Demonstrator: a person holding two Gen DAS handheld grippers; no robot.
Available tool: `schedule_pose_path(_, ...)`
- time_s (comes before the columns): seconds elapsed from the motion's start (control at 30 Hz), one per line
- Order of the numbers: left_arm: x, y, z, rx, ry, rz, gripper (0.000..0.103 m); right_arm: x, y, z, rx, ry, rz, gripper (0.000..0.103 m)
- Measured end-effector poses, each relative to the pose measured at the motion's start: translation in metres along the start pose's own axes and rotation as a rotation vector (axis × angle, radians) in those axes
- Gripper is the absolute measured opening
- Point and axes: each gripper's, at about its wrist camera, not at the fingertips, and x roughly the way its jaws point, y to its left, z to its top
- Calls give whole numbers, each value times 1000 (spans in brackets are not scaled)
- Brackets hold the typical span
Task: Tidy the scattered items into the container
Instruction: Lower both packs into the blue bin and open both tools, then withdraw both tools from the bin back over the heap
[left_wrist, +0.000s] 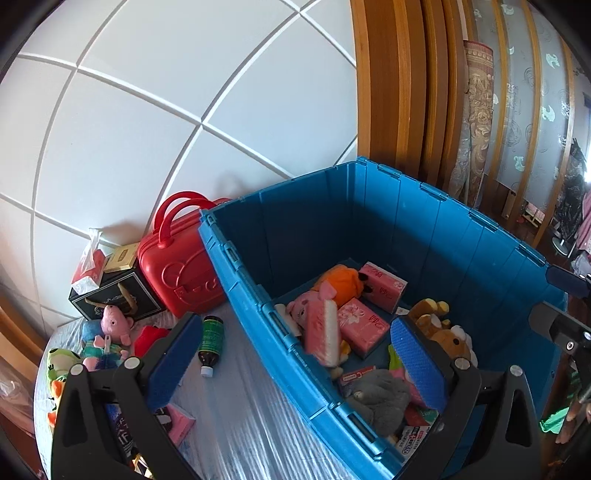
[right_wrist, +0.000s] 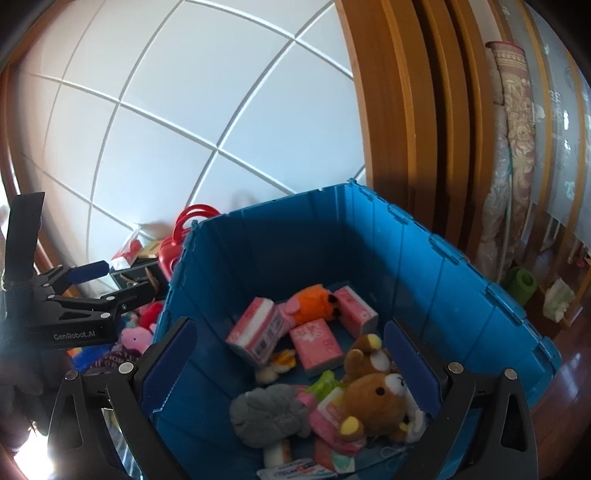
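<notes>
Both claws released, empty, over the blue container (left_wrist: 369, 229).
Left claw (left_wrist: 295, 354) straddles its rim above a blurred pink tissue pack (left_wrist: 323, 332), apparently mid-drop; right claw (right_wrist: 291, 365) hangs inside; brown bottle (left_wrist: 211, 341) waits on the surface (left_wrist: 240, 406).

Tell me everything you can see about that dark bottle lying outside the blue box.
The dark bottle looks like brown glass or plastic with a green printed label and a white cap. It lies on its side on the plastic-covered surface, cap pointing toward the camera, just left of the blue box and beside the left tool's fingertip. Nothing grips it.
</notes>
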Motion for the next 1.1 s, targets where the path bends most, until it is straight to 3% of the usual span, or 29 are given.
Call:
schedule_pose_path(0.4,-36,76,-58,-69,19,21,103,-1,94,-12,-92,25,57,103)
schedule_pose_path(0.77,-76,181,-114,-146,31,71,103,-2,207,-34,-156,51,99,103)
schedule_pose_path(1.1,-103,277,-176,-212,76,144,103,14,305,-73,-196,107,159,103)
